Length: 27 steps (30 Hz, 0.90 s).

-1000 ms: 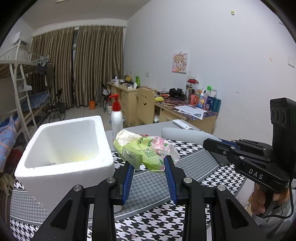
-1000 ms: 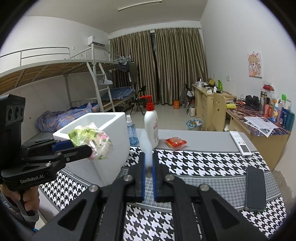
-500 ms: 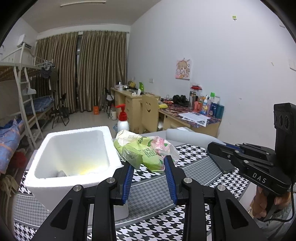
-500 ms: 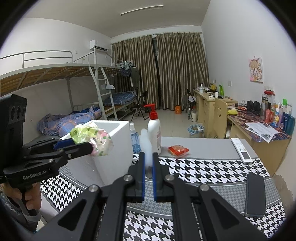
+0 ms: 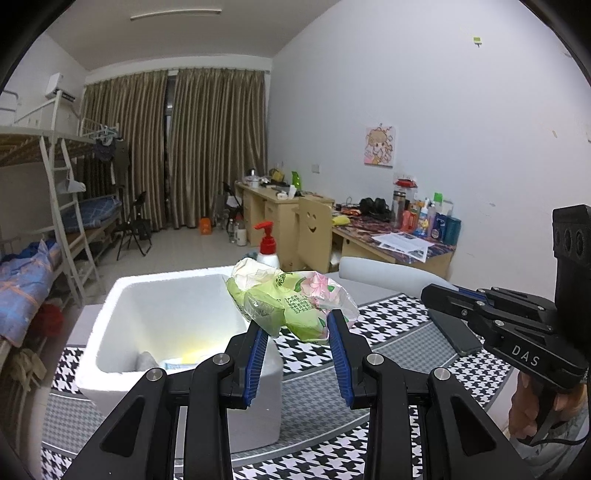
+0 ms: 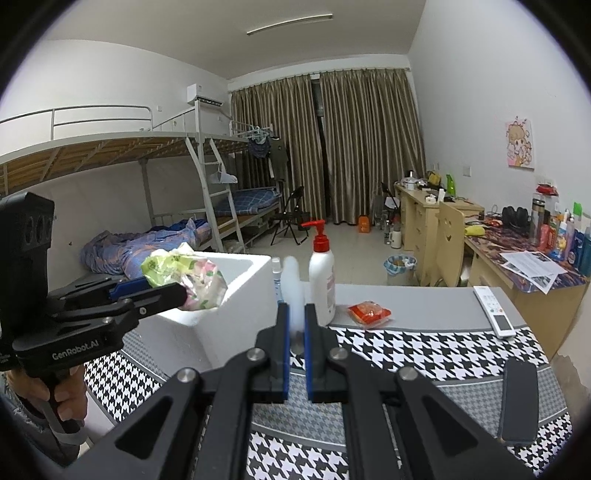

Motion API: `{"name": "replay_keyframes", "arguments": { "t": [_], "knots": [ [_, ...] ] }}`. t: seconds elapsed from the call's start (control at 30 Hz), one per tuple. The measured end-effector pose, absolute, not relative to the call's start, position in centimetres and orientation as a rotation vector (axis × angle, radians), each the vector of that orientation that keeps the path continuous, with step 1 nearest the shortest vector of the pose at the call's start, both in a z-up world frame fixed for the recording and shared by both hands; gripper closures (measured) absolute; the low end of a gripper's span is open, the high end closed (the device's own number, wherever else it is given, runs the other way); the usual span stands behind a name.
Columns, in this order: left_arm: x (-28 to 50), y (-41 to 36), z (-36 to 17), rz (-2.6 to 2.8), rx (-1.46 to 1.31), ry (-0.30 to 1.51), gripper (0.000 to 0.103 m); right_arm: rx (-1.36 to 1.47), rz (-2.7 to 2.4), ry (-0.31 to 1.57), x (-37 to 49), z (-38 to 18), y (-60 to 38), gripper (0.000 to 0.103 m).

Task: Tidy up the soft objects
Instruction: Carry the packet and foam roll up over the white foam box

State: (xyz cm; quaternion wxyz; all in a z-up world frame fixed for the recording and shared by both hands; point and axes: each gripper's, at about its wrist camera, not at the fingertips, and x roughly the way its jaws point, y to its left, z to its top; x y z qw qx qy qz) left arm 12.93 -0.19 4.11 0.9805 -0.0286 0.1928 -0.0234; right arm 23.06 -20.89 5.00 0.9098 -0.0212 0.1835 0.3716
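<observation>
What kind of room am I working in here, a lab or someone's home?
Most likely a shared dorm bedroom, not a lab: a metal bunk bed with bedding, wooden study desks cluttered with bottles and papers, and full-length curtains at the far end.

A ceiling tube light [image 6: 289,24] lights my room evenly but dimly; fisheye bending darkens my corners, and the white thing [image 6: 294,295] between my right jaws blurs.
</observation>
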Motion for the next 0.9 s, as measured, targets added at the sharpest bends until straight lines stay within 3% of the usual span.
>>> {"name": "replay_keyframes", "arguments": {
  "t": [0.9],
  "knots": [
    [12.2, 4.2, 5.0, 0.089, -0.077, 0.361, 0.068, -0.060, 0.872, 0.383, 23.3, 5.6, -16.2, 0.094]
  ]
}}
